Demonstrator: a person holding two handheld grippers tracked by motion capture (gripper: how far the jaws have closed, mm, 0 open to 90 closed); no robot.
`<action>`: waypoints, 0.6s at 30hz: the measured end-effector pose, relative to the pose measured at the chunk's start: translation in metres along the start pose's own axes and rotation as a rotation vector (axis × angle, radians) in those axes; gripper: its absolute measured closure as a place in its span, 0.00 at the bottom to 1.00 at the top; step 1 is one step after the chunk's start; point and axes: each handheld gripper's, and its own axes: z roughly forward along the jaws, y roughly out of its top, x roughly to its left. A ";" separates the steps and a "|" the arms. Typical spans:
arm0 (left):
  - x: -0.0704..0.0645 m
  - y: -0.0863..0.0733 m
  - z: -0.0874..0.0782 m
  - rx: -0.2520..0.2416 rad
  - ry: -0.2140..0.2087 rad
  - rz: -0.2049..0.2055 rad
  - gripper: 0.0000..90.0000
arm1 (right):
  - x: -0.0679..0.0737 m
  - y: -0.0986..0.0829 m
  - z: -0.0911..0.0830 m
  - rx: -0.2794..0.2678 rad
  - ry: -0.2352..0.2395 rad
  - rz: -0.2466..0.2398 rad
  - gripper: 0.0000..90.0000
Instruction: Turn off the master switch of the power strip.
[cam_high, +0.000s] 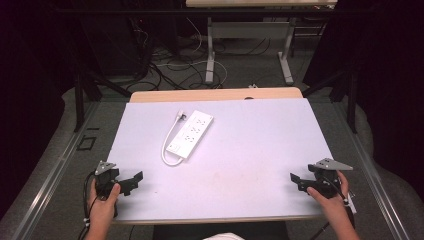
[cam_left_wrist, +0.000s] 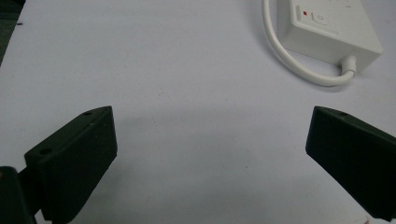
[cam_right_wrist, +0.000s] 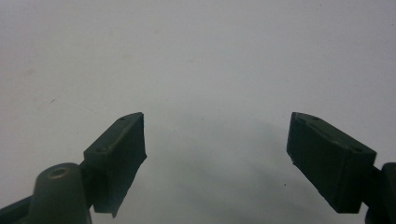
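A pale lilac-white table top (cam_high: 250, 150) fills the middle of a dark room, with loose cables and a second desk's legs on the floor beyond its far edge. On it lies one white power strip (cam_high: 190, 134), at about eleven o'clock from the table's centre, its short cord (cam_high: 168, 145) looped round the near end and back to the plug. The left gripper (cam_high: 131, 182) rests at the seven o'clock corner with its jaws wide apart and empty; in its own view the strip's switch end (cam_left_wrist: 327, 28) sits at one o'clock, well apart. The right gripper (cam_high: 296, 180) waits at the four o'clock corner, jaws likewise spread over bare surface. This looks like the start, nothing grasped yet; the next move probably calls for the left gripper to travel forward toward the strip and line up across its narrow width.
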 end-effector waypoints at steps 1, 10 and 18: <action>0.000 0.000 0.000 0.000 0.001 0.000 0.02 | 0.000 0.000 0.000 0.000 0.000 0.000 0.21; 0.002 0.000 -0.001 0.009 0.000 -0.002 0.03 | 0.000 0.000 0.000 0.002 0.001 -0.002 0.21; 0.002 0.000 0.000 0.004 0.002 -0.005 0.03 | -0.001 0.000 0.001 0.003 0.003 0.004 0.21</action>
